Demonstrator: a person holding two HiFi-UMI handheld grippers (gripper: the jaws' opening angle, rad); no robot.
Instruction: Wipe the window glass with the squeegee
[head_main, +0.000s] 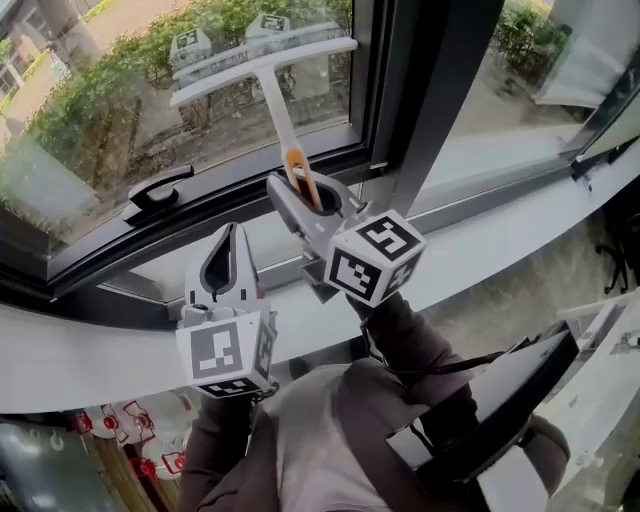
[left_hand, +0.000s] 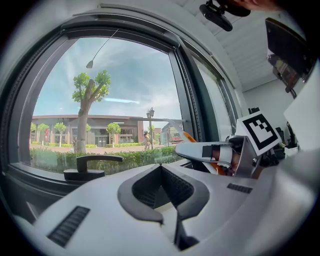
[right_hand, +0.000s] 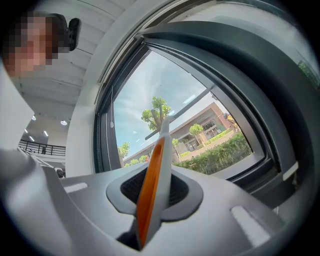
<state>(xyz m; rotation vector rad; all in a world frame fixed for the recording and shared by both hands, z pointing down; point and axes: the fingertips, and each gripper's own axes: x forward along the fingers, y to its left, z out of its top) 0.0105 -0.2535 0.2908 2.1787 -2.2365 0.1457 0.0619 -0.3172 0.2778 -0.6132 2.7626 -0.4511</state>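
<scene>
The right gripper (head_main: 316, 196) clamps the squeegee (head_main: 262, 66) by its handle, blade seemingly against the window glass (head_main: 100, 130). The left gripper (head_main: 231, 232), jaws together and empty, hovers over the white sill (head_main: 80, 352).

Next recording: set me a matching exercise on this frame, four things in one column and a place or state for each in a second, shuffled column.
1. White T-shaped squeegee with orange-striped handle
2. Black window lever handle
3. Left gripper
4. Right gripper

A. Jaws together, nothing between them
B. Blade across the window glass
C. Clamped on the orange-striped handle
D. On the dark frame, left of both grippers

Pairs: 1-B, 2-D, 3-A, 4-C
</scene>
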